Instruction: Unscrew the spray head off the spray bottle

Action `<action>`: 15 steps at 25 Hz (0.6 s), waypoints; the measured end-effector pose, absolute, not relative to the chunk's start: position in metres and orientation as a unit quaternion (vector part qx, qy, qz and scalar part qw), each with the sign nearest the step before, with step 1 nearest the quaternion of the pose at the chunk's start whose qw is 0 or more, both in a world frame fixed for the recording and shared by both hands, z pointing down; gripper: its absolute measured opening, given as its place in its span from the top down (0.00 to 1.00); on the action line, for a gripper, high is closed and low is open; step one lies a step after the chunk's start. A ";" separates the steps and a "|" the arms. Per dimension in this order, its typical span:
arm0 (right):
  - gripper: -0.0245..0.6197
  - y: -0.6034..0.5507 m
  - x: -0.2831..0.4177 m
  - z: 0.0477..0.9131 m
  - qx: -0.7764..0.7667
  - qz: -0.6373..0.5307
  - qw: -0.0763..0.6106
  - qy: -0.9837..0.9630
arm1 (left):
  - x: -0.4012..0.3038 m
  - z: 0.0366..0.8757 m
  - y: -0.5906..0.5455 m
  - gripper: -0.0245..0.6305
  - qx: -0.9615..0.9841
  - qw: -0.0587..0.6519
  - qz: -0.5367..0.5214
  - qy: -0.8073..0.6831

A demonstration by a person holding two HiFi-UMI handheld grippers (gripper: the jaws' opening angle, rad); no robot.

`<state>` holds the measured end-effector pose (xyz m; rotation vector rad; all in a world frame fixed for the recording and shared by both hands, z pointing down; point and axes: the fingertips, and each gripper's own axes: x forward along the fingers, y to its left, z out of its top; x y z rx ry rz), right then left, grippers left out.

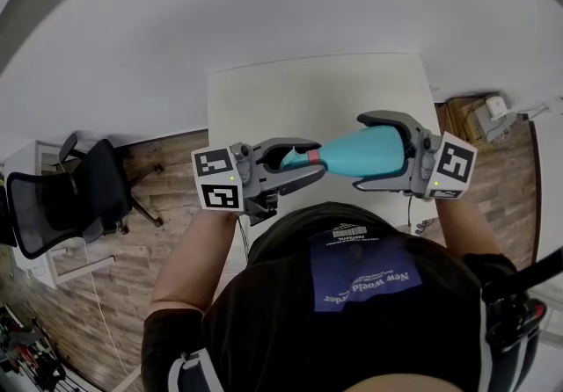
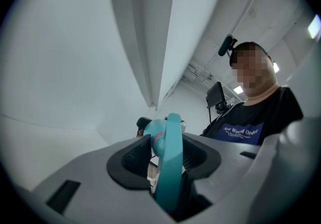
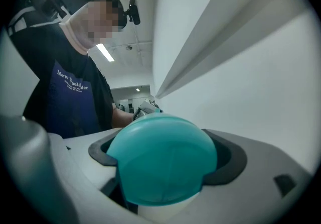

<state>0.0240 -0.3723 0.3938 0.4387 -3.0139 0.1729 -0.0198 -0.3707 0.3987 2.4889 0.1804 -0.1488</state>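
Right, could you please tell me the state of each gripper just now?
Left gripper: closed on the spray head.
Right gripper: closed on the bottle body.

Spray bottle: smooth teal plastic with a soft satin sheen. Spray head: the same smooth teal plastic, with a pink plastic collar. Left gripper and right gripper shells: grey moulded plastic, matt. Pads: black, rubber-like, finely ribbed. Marker cube faces: matt white with black print. Table: white, smooth, matt. Floor: wood-look planks with visible grain. Shirt: black cloth, blue printed panel.
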 end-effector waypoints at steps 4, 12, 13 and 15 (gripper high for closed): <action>0.26 -0.369 0.024 0.393 0.142 0.031 0.058 -0.988 | -0.019 0.400 -0.371 0.71 0.929 0.359 -0.055 0.074; 0.26 -0.361 0.025 0.392 0.131 0.023 0.069 -0.989 | -0.017 0.399 -0.368 0.71 0.905 0.411 -0.045 0.097; 0.26 -0.361 0.025 0.392 0.131 0.023 0.068 -0.989 | -0.017 0.398 -0.368 0.71 0.904 0.414 -0.044 0.099; 0.26 -0.361 0.025 0.391 0.131 0.022 0.067 -0.989 | -0.016 0.397 -0.368 0.71 0.901 0.420 -0.044 0.101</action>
